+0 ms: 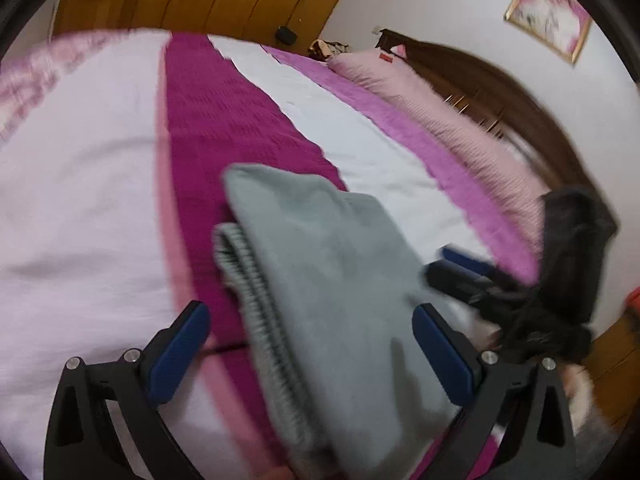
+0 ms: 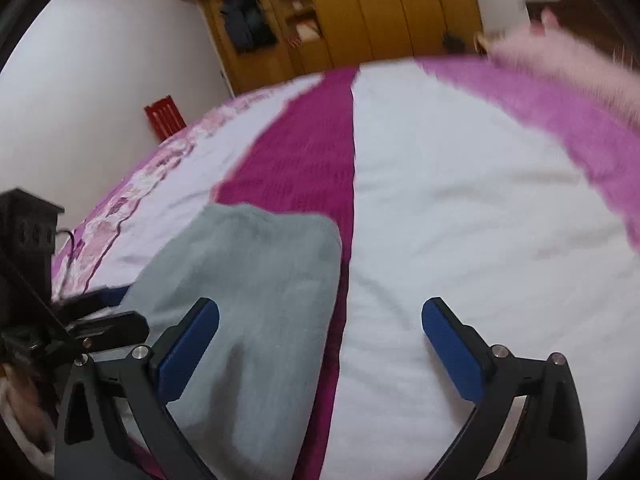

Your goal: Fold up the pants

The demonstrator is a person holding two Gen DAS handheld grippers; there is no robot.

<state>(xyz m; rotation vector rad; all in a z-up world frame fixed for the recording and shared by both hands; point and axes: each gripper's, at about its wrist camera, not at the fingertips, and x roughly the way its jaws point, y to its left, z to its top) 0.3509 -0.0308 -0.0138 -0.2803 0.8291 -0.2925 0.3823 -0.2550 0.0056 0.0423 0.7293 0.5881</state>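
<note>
Pants (image 1: 320, 280), grey and fleecy, folded into a thick bundle on the bed (image 1: 80, 200).

The bundle lies across the dark magenta stripe (image 1: 208, 120) of the white-and-pink quilted cover, its ribbed waistband layers stacked at the 9 o'clock edge in the left wrist view. The left gripper (image 1: 312, 344) straddles the bundle with jaws spread wide, blue pads clear of the cloth, gripping nothing. The right gripper (image 2: 320, 344) is likewise fully spread and empty; the pants sit at 9 o'clock of it, partly behind its left finger. A pink pillow (image 1: 440, 112) and dark wooden headboard (image 1: 520, 92) lie toward 2 o'clock; a wooden wardrobe (image 2: 360, 12) stands at 12 o'clock beyond the bed. Motion blur softens all edges.
</note>
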